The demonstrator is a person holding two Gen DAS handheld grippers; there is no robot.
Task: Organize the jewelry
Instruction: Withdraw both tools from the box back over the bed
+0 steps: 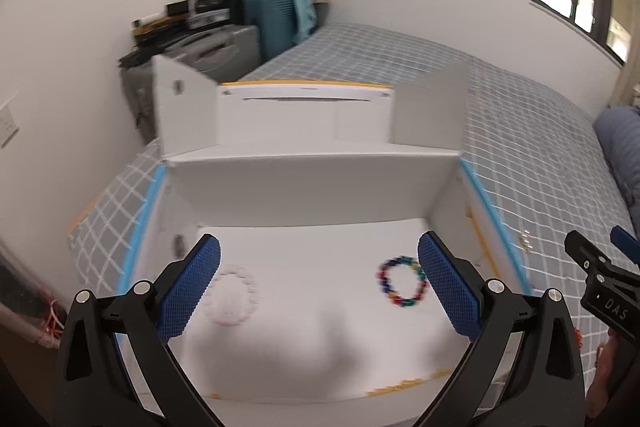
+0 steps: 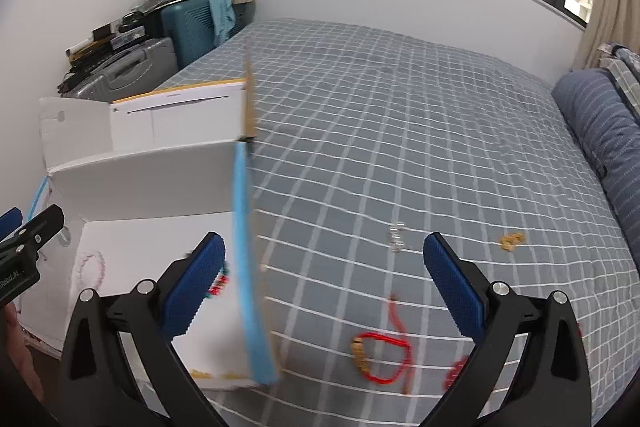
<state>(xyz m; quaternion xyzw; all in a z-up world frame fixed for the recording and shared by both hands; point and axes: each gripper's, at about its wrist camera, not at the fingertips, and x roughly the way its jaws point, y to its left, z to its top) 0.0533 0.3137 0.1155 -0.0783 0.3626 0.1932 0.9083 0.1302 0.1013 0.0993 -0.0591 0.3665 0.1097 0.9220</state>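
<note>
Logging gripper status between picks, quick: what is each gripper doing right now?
Left gripper: open, holding nothing, over the white cardboard box.
Right gripper: open, holding nothing, above the red cord bracelet on the grey checked bedspread.

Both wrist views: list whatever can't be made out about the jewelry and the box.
- Left wrist view: the pale bracelet is blurred and partly behind a blue finger; its beads can't be told apart.
- Left wrist view: the multicolor bracelet is partly covered by the other finger.
- Right wrist view: the red piece is mostly hidden behind the right gripper.
- Right wrist view: the silver pieces and gold piece are too small to identify.
- The white box's near wall is hidden by the left gripper.
</note>
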